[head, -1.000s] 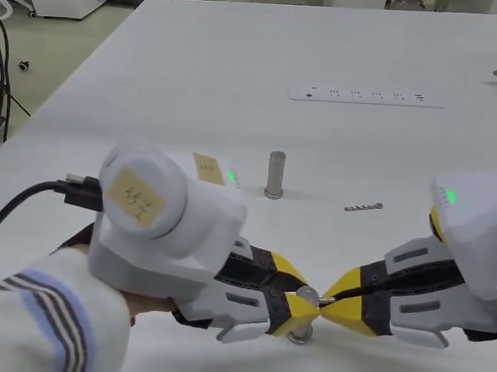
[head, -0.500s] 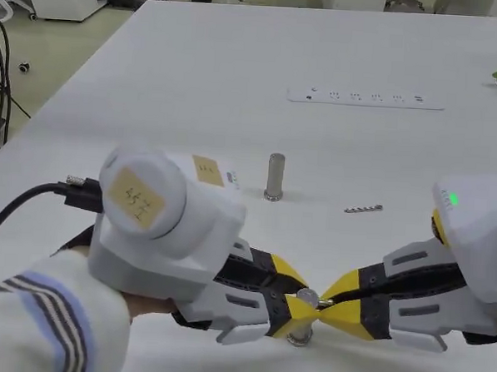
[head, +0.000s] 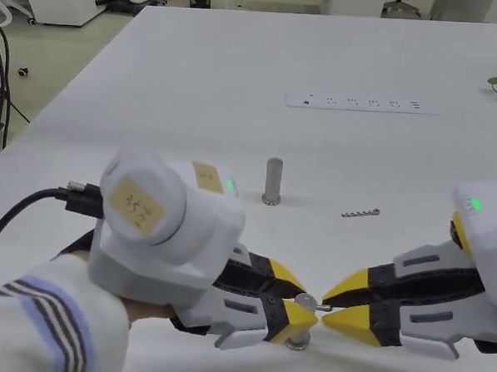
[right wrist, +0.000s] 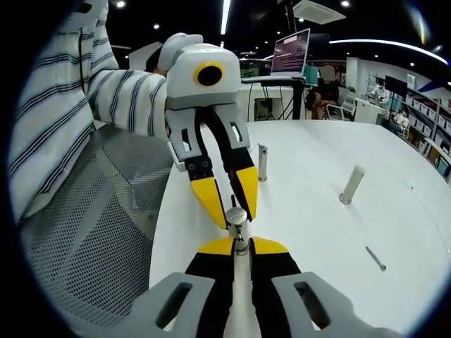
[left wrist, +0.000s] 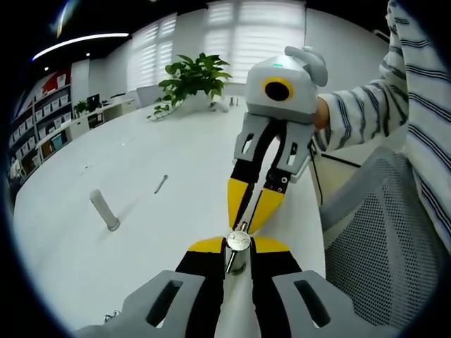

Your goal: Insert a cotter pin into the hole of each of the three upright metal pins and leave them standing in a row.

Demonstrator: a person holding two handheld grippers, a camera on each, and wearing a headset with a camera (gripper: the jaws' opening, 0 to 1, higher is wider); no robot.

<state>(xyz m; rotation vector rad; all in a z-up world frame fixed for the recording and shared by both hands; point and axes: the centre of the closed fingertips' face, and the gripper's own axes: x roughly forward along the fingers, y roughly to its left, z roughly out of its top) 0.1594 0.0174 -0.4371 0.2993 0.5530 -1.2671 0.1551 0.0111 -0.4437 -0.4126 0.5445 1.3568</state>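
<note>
My left gripper (head: 303, 310) is shut on an upright metal pin (head: 305, 302) near the table's front edge; its jaws clamp the pin (left wrist: 237, 243) just under the round head. My right gripper (head: 325, 310) faces it from the right, shut on a thin cotter pin (head: 323, 307) whose tip is at the held pin's (right wrist: 236, 215) side. A second metal pin (head: 272, 181) stands free farther back. A third pin (right wrist: 263, 162) stands behind the left gripper (right wrist: 236, 210). A loose cotter pin (head: 360, 213) lies on the table.
A white power strip (head: 361, 103) lies across the far middle of the white table (head: 195, 83). A black cable (head: 22, 207) trails off the left gripper to the left. A mesh chair (left wrist: 366, 232) sits at the table's near edge.
The right gripper has drawn back slightly to the right, opening a small gap between the two sets of yellow tips. The left gripper still holds its pin.
</note>
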